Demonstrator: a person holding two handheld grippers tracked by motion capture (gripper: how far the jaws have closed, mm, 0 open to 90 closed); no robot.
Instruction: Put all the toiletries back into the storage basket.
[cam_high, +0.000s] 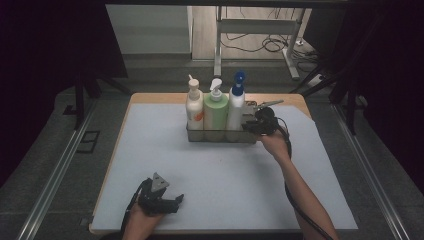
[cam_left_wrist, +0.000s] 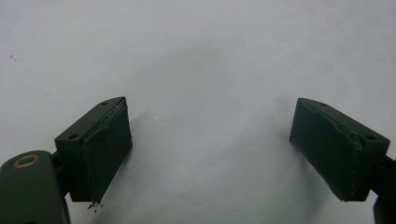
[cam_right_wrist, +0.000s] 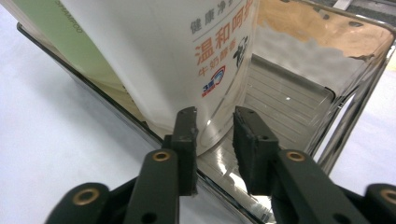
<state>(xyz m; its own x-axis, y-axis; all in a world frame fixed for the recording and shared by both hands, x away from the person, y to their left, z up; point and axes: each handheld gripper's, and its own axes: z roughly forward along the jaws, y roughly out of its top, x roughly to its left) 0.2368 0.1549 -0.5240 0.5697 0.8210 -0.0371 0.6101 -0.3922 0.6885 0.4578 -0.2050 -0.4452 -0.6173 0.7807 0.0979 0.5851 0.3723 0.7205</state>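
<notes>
High view: my right gripper (cam_high: 256, 123) sits at the right end of the clear rack (cam_high: 220, 135) at the far middle of the white table (cam_high: 150, 165). The rack holds three upright bottles in a row: a cream pump bottle (cam_high: 194, 106) at the left, a green pump bottle (cam_high: 216, 107) in the middle and a white bottle with a blue spray top (cam_high: 236, 102) at the right, nearest that gripper. To the right of the white bottle the rack has an empty stretch. My left gripper (cam_high: 170, 201) rests near the front edge, well apart from the rack, so the right hand is by far the nearer one.

Left gripper view: the jaws stand wide apart over bare table (cam_left_wrist: 201, 56), with nothing between them.

Right gripper view: the jaws are parted by a narrow gap and straddle the rack's front wall (cam_right_wrist: 219, 179), one pad outside it, one inside. I see no pad pressing the wall, so I judge it not gripped. The white bottle (cam_right_wrist: 159, 60) stands just beyond the fingertips, long axis upright, the green bottle (cam_right_wrist: 56, 35) behind it. The ribbed rack floor (cam_right_wrist: 285, 98) is bare to the right.
</notes>
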